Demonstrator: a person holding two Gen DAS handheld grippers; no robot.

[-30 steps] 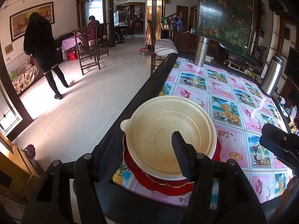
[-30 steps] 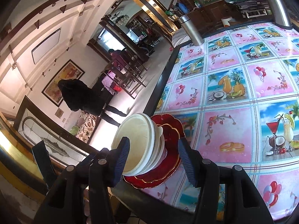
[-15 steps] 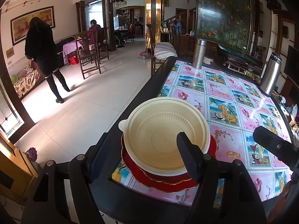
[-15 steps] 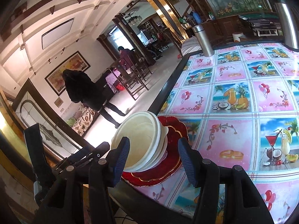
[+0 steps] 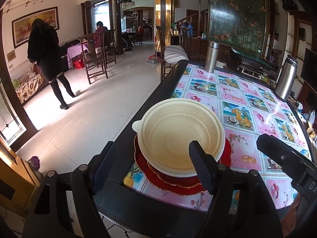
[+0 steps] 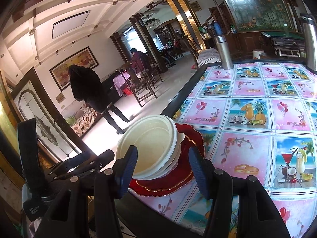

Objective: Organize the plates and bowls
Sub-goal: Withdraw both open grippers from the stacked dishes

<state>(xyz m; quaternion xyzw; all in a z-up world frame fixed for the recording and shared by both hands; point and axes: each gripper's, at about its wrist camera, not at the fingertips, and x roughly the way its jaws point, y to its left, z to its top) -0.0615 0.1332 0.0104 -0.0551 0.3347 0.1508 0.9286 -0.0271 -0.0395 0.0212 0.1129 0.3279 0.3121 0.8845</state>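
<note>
A stack of cream plastic bowls (image 5: pixel 178 138) sits on stacked red gold-rimmed plates (image 5: pixel 178 182) at the near left corner of the table. It also shows in the right wrist view, bowls (image 6: pixel 150 148) on plates (image 6: pixel 174 178). My left gripper (image 5: pixel 152 166) is open and empty, held just short of the stack, its right finger in front of the bowl's near rim. My right gripper (image 6: pixel 162 170) is open and empty, its fingers either side of the stack from the front. The right gripper's body shows at the right in the left wrist view (image 5: pixel 287 158).
The table has a black rim (image 5: pixel 158 208) and a pink picture-tile cloth (image 6: pixel 257 119). Two steel flasks (image 5: pixel 212 59) (image 5: pixel 287 77) stand at the far end. A woman in black (image 5: pixel 49 59) walks on the tiled floor to the left, near wooden chairs (image 5: pixel 95 59).
Both grippers have drawn back a little from the stack and tilted up. The woman has walked further away. The stack has not moved.
</note>
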